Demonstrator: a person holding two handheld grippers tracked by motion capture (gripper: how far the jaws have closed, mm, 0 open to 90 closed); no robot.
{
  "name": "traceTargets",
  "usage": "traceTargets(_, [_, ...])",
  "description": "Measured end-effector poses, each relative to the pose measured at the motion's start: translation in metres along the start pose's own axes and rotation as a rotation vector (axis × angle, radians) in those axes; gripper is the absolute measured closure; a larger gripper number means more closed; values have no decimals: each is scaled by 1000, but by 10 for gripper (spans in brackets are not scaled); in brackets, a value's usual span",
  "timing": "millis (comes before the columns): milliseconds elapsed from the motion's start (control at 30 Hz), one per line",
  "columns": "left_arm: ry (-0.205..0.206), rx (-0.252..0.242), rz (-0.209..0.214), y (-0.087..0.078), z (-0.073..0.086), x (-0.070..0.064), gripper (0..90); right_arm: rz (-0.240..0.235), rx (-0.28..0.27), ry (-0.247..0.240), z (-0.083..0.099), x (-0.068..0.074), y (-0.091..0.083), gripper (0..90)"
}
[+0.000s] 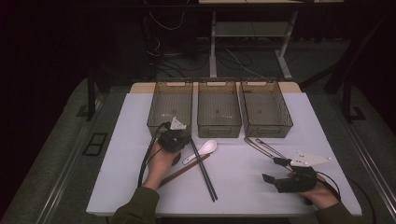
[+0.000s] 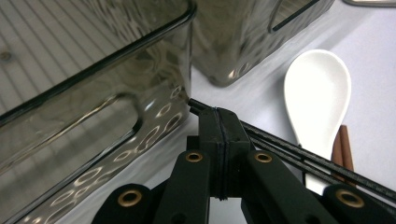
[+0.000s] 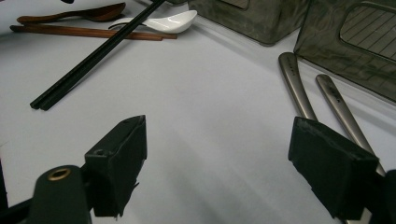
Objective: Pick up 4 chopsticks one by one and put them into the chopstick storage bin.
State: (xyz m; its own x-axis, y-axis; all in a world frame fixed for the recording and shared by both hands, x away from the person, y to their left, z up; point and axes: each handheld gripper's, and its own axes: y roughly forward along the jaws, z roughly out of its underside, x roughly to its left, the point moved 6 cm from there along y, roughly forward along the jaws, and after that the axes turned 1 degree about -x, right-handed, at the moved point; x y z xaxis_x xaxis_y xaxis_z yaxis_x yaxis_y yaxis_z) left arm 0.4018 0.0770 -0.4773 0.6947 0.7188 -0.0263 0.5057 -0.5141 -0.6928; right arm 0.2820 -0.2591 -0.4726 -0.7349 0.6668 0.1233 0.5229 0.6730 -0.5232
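Left gripper [image 2: 219, 140] jaws pinching black chopsticks [image 2: 299, 154], thin, matte, paired

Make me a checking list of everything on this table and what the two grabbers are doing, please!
Surface: white table, flat.
Job's things: black chopsticks pinched at the far end by the left gripper, near the left bin.
Clutter: white spoon, brown chopsticks, wooden spoon, two metal handles, middle bin, right bin.
Grippers: left shut on the chopsticks; right gripper open, holding nothing.
Cables: one trails from the left gripper.
Surroundings: dark floor, desk legs, wires behind.
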Motion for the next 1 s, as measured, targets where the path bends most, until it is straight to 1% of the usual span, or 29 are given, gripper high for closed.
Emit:
traceTargets(567, [14, 9, 30, 14, -8, -10, 889, -1, -1, 2, 0, 0, 0, 193])
traceTargets(633, [20, 13, 32, 15, -9, -10, 889, -1, -1, 2, 0, 0, 0, 193])
traceTargets(767, [16, 9, 39, 17, -11, -13, 889, -1, -1, 2, 0, 0, 0, 193])
traceTargets(800, [26, 6, 43, 17, -12, -12, 889, -1, -1, 3, 0, 0, 0, 193])
traceTargets(833, [19, 6, 41, 17, -12, -13, 889, -1, -2, 2, 0, 0, 0, 193])
traceTargets(900, [22, 5, 41, 17, -12, -13, 888, -1, -2, 2, 0, 0, 0, 193])
traceTargets(1000, [13, -1, 39, 13, -13, -16, 849, 1, -5, 1, 0, -1, -1, 193])
